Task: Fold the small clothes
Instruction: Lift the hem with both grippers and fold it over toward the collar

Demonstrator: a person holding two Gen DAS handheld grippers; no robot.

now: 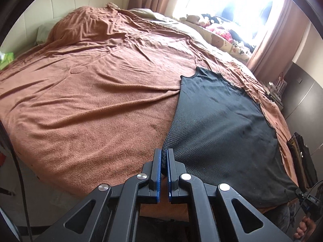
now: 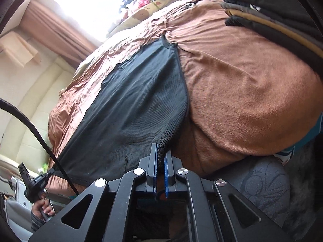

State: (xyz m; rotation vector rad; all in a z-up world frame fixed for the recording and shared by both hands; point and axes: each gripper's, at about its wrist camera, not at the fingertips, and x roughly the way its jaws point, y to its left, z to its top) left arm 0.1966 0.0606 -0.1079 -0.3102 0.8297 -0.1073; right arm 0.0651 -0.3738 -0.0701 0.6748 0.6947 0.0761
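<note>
- Left wrist view: the black top lies flat on the brown blanket of the bed, on the side near the window.
- Its long way runs from the near hem, by the bed's edge, up to the neck end far away.
- The left gripper has its jaws squeezed shut on the near left corner of the hem. A bit of the mesh cloth sits between the blue pads.
- The rest of the top spreads away to the right and ahead of these jaws.
- Right wrist view: the same top fills the middle, and this picture is tipped over.
- The right gripper has its jaws shut on the other near corner of the hem. Cloth bunches up between the pads.
- Each hand has the corner nearest to it, so I think the next move is to lift the hem and carry it towards the neck end.
- I can read no brand, label or writing. A small pale tag shows on the top's far side edge, but it is too small to read.
</note>
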